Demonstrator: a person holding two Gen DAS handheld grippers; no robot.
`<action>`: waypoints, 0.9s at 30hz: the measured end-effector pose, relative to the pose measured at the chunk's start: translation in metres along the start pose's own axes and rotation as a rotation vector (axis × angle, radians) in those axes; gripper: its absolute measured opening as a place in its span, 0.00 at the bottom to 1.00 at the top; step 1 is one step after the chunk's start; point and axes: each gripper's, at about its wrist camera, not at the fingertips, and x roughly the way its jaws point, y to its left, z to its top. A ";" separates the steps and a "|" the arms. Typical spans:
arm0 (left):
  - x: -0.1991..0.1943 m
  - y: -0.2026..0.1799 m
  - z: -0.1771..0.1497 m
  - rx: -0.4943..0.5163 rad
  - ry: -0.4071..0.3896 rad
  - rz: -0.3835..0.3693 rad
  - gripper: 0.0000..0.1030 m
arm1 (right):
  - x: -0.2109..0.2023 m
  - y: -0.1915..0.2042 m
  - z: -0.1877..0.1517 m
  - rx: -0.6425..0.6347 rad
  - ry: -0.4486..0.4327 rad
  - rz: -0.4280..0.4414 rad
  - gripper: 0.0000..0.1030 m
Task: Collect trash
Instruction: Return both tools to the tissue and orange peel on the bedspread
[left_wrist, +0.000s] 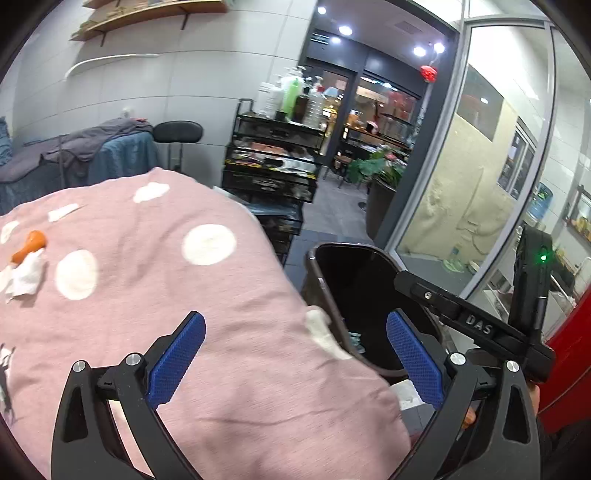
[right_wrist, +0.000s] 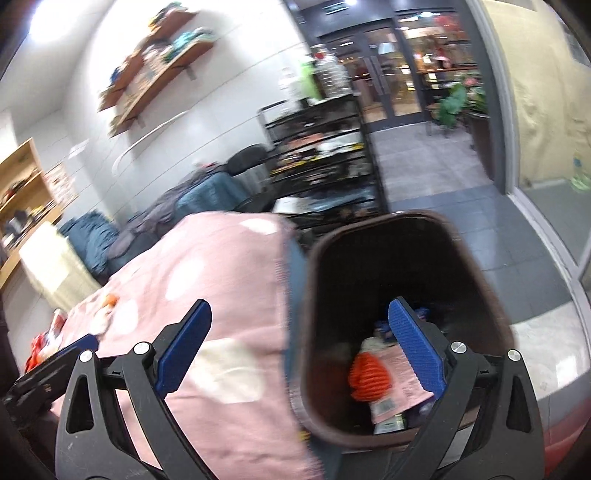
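Observation:
A dark brown trash bin (left_wrist: 325, 295) (right_wrist: 476, 280) stands on the floor at the right end of a bed under a pink cover with white dots (left_wrist: 155, 295) (right_wrist: 229, 295). Inside the bin lie an orange ribbed item (right_wrist: 369, 376), a pink wrapper (right_wrist: 397, 387) and other scraps. My left gripper (left_wrist: 295, 358) is open and empty over the bed's edge beside the bin. My right gripper (right_wrist: 299, 354) is open and empty, straddling the bin's left rim. On the cover at the left lie an orange piece (left_wrist: 31, 245) and a crumpled white tissue (left_wrist: 24, 277).
A black wire shelf cart (left_wrist: 273, 162) (right_wrist: 325, 155) with bottles stands beyond the bed. Glass walls (left_wrist: 480, 166) and a doorway run along the right. Another covered bed (left_wrist: 74, 158) and wall shelves (right_wrist: 155, 74) are at the back. Red-and-white packets (right_wrist: 48, 339) lie at the bed's left.

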 end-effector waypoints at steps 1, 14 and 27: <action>-0.006 0.008 -0.001 -0.014 -0.007 0.010 0.95 | 0.000 0.012 -0.002 -0.024 0.005 0.023 0.92; -0.065 0.103 -0.033 -0.150 -0.013 0.180 0.95 | 0.021 0.148 -0.021 -0.205 0.170 0.355 0.93; -0.107 0.187 -0.035 -0.180 -0.024 0.443 0.95 | 0.049 0.266 -0.043 -0.334 0.286 0.503 0.93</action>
